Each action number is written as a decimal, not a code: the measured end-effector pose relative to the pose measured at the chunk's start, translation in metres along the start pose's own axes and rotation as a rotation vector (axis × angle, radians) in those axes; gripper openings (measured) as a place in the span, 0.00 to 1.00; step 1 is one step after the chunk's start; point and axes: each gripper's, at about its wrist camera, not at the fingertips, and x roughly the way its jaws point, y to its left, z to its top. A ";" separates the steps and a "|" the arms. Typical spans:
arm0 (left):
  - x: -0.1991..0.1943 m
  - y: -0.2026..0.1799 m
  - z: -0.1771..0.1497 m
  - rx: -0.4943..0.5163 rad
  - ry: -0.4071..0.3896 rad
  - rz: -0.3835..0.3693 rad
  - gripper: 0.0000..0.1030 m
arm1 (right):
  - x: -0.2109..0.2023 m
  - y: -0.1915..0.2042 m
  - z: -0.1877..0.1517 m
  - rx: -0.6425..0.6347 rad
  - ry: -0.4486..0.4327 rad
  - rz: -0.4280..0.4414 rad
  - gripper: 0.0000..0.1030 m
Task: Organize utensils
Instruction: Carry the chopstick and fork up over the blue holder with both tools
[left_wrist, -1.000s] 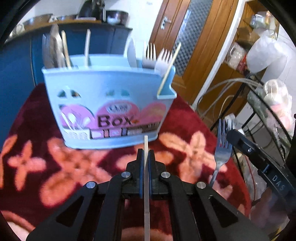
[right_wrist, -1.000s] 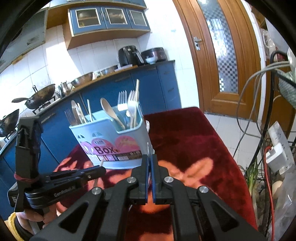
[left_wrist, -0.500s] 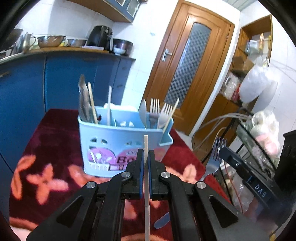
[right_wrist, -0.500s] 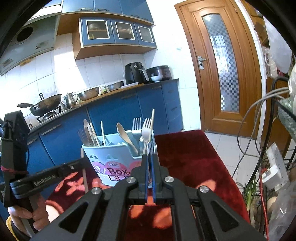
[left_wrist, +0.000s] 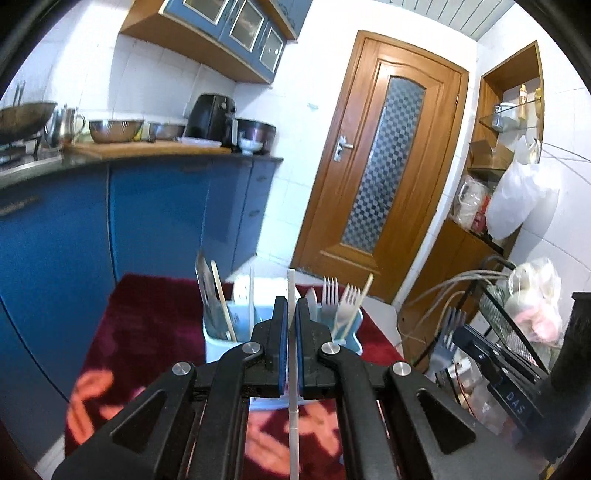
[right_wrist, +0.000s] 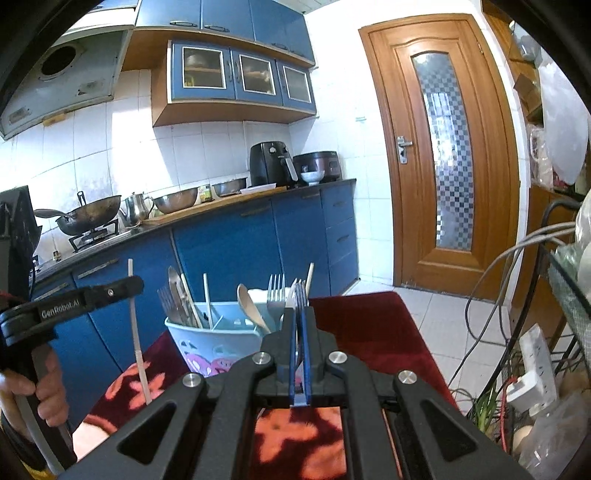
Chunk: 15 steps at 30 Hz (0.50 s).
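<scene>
My left gripper pinches a light, stiff chopstick mid-shaft; my right gripper clamps a slippery fork below its tines.

Both wrist views toward caddy

A dark red plush surface patterned with orange flowers carries a pale blue plastic utensil caddy, standing upright on it with cutlery handles poking up.
</scene>
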 end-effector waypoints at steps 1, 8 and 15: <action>0.000 0.000 0.006 0.005 -0.012 0.005 0.02 | 0.000 0.001 0.004 -0.007 -0.006 -0.005 0.04; -0.001 -0.005 0.048 0.043 -0.100 0.047 0.02 | 0.007 0.004 0.028 -0.054 -0.039 -0.038 0.04; 0.008 -0.004 0.082 0.069 -0.169 0.090 0.02 | 0.021 0.006 0.051 -0.094 -0.073 -0.082 0.04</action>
